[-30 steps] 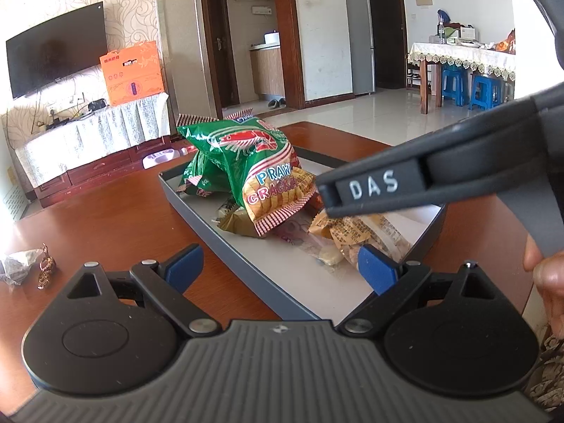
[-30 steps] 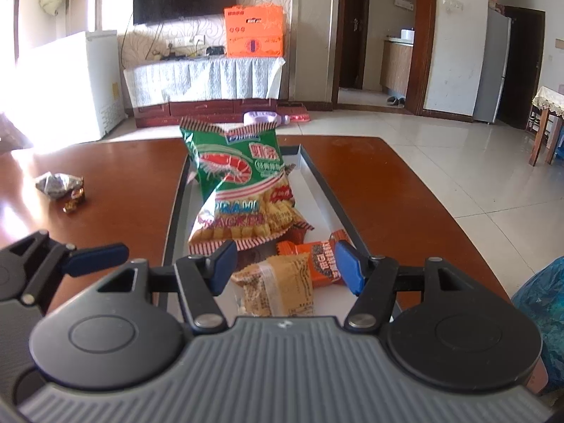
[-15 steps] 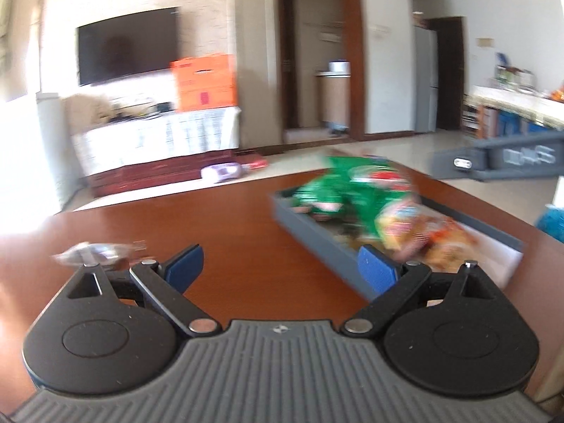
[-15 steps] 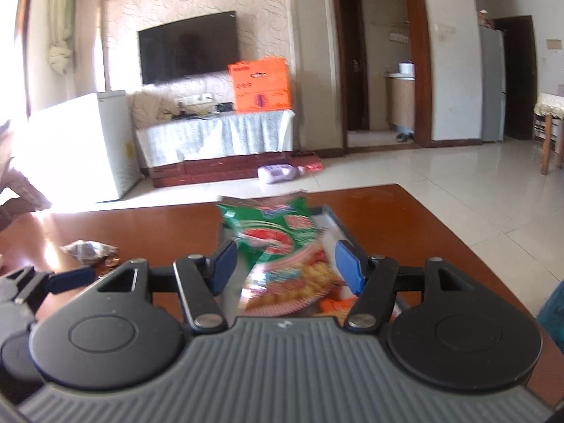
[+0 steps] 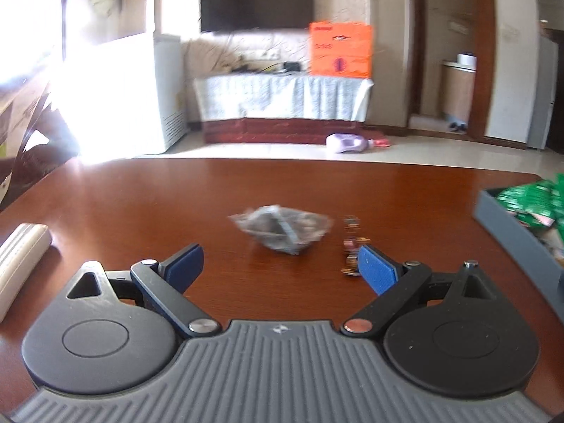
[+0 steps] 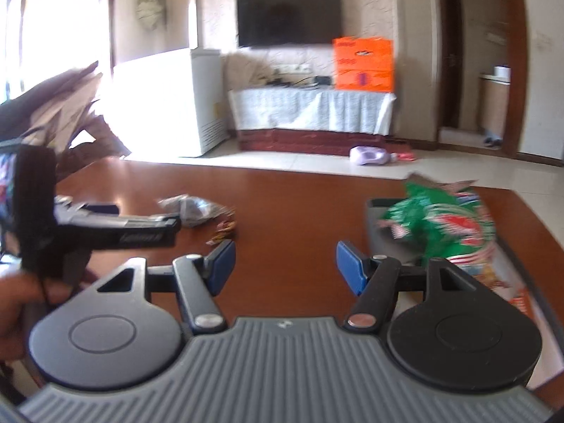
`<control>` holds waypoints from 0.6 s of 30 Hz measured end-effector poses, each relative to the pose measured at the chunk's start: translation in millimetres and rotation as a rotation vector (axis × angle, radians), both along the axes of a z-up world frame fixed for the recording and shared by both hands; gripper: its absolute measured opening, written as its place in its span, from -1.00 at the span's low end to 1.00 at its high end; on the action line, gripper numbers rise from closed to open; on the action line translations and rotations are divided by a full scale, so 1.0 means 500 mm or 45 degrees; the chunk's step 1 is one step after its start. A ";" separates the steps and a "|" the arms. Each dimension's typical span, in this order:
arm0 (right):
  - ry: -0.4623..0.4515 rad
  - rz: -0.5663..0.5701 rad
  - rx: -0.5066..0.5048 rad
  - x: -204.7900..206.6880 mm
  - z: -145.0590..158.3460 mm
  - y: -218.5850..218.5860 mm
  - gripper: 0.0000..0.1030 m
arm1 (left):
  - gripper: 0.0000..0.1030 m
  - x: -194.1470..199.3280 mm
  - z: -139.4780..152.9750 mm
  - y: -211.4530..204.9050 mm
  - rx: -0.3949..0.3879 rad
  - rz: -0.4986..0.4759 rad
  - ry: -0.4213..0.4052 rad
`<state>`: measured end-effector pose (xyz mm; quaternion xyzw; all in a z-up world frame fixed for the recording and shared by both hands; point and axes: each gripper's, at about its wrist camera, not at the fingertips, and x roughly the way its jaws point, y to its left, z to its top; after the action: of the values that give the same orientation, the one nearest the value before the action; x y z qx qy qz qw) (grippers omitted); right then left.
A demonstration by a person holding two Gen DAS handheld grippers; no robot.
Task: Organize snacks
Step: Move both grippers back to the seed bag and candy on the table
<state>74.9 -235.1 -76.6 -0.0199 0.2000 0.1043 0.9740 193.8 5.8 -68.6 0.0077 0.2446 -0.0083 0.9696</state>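
A clear-wrapped grey snack packet (image 5: 281,230) lies on the brown table, with small wrapped candies (image 5: 350,246) just to its right. My left gripper (image 5: 281,268) is open and empty, a short way before the packet. The grey tray (image 5: 507,232) with the green prawn cracker bag (image 5: 532,201) is at the right edge. In the right wrist view my right gripper (image 6: 284,267) is open and empty over bare table; the tray (image 6: 377,211) and green bag (image 6: 444,222) lie to its right, the packet (image 6: 192,208) and candies (image 6: 224,232) to its left behind the left gripper's body (image 6: 116,232).
A white remote-like object (image 5: 17,257) lies at the table's left edge. A TV, an orange box on a covered cabinet and a white freezer stand beyond the table. A purple object lies on the floor.
Both grippers have swung left, away from the tray. The left gripper now faces the clear packet and candies. The tray has slid to the right edge of both views.
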 end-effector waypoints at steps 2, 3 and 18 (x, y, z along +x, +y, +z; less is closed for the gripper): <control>0.072 0.069 -0.033 0.022 -0.023 0.040 0.27 | 0.87 0.019 -0.004 0.017 -0.003 0.003 0.024; 0.102 0.102 -0.062 0.033 -0.033 0.062 0.27 | 0.87 0.026 -0.006 0.021 0.005 0.000 0.032; 0.310 0.123 -0.177 0.161 -0.087 0.160 0.27 | 0.88 0.138 -0.061 0.031 0.036 -0.145 0.171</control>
<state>155.5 -155.3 -120.0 -0.0841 0.3221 0.1386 0.9327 262.9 21.5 -99.2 0.0348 0.3081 -0.0605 0.9488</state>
